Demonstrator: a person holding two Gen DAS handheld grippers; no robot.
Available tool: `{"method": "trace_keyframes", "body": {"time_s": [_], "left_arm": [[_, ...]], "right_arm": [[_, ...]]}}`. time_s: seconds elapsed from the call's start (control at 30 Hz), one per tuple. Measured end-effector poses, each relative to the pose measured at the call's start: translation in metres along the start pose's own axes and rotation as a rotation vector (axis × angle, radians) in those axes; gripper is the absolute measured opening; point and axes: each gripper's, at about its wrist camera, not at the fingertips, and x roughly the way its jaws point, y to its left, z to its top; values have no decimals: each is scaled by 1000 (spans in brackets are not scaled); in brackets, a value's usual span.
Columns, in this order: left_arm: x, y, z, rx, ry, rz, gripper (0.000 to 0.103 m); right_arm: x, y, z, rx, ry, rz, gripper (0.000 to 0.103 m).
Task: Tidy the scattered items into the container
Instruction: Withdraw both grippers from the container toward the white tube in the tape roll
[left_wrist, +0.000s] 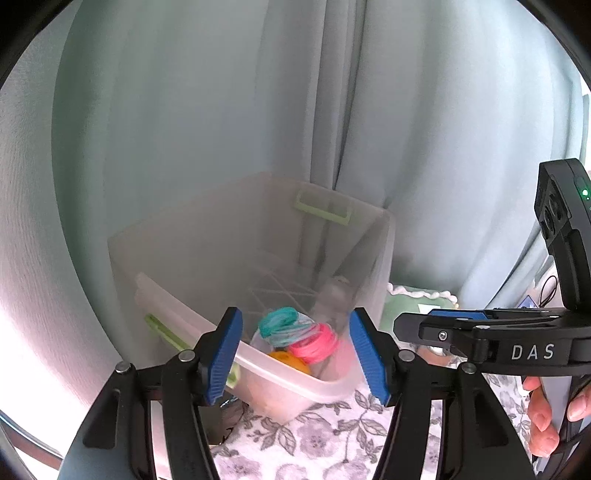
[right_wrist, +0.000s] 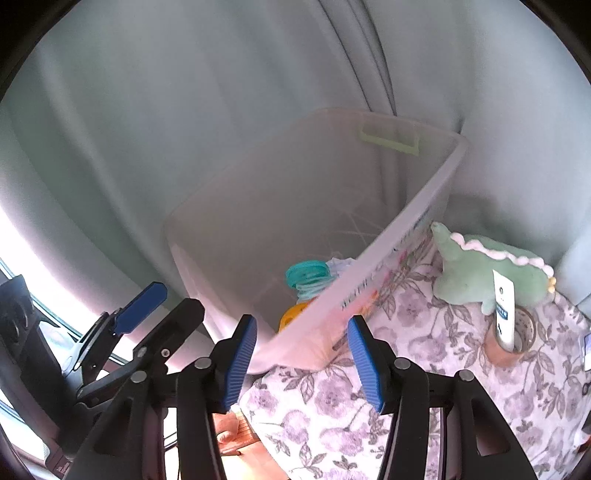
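A translucent plastic container (left_wrist: 221, 240) with pale green handles stands on a floral cloth (right_wrist: 406, 406). Inside lie a teal coil (left_wrist: 277, 319), a pink coil (left_wrist: 314, 343), an orange item (left_wrist: 288, 360) and a clear bottle (left_wrist: 332, 299). My left gripper (left_wrist: 295, 354) hovers at the container's near rim, open, with nothing between its blue pads. My right gripper (right_wrist: 301, 354) is open and empty at the container's near corner. On the cloth to the right lie a green plush dinosaur (right_wrist: 480, 273) and a white tube (right_wrist: 504, 310) standing in a tape roll (right_wrist: 517, 343).
Pale curtains (left_wrist: 221, 110) hang right behind the container. The cloth's edge drops off beside the container's left side. A person's hand (left_wrist: 546, 417) grips the right tool's handle. The left gripper's fingers (right_wrist: 140, 306) reach in from the left in the right wrist view.
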Motion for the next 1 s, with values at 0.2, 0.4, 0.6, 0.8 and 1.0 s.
{"method": "trace_keyframes", "body": {"time_s": [0.2, 0.4, 0.6, 0.8, 1.0], "left_arm": [[5, -20, -13, 8, 18, 6, 62], [12, -48, -26, 32, 27, -9, 62], [24, -80, -37, 67, 51, -44, 62], [43, -108, -46, 98, 93, -68, 62], [62, -127, -54, 116, 134, -92, 62]], "right_arm": [[-10, -18, -21, 15, -2, 26, 62], [-22, -45, -42, 48, -17, 2, 64], [-34, -81, -62, 98, -43, -31, 67], [-35, -122, -77, 182, -38, -45, 71], [-30, -153, -85, 235, -26, -57, 74]]}}
